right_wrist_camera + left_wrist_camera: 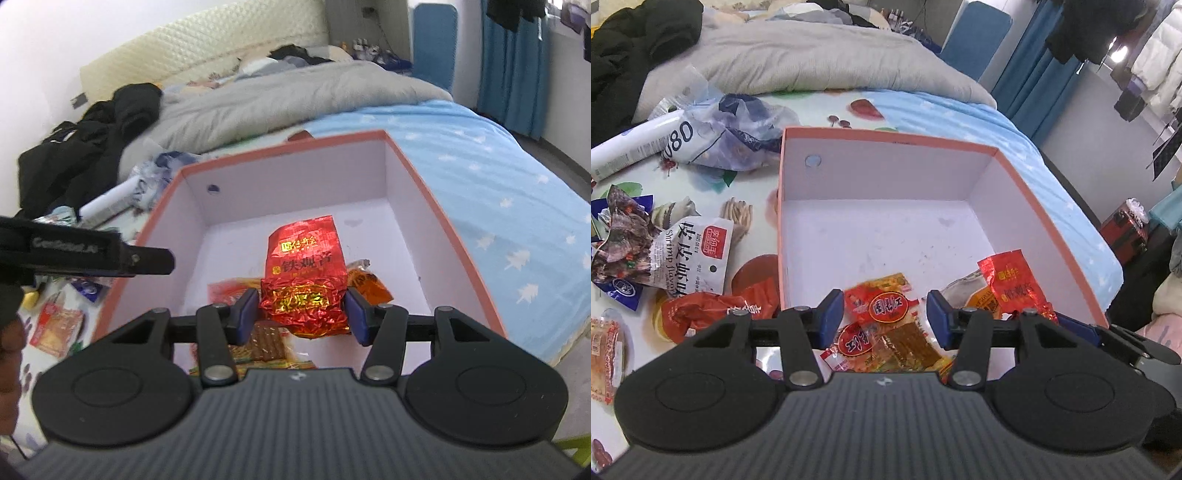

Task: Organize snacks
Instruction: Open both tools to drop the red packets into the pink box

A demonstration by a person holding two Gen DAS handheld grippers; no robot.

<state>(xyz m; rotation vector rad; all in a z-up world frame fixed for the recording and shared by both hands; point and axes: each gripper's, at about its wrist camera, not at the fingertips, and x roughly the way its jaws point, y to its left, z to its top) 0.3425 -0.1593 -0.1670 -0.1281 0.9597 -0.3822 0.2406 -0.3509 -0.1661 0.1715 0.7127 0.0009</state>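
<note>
An open box with an orange rim and white inside lies on the bed; it also shows in the right wrist view. Several snack packets lie in its near part. My right gripper is shut on a red foil tea packet and holds it over the box; the packet also shows in the left wrist view. My left gripper is open and empty above the snacks at the box's near edge.
Loose snack packets and a crumpled plastic bag lie on the bed left of the box. A grey duvet and black clothes lie behind. The bed's edge is to the right.
</note>
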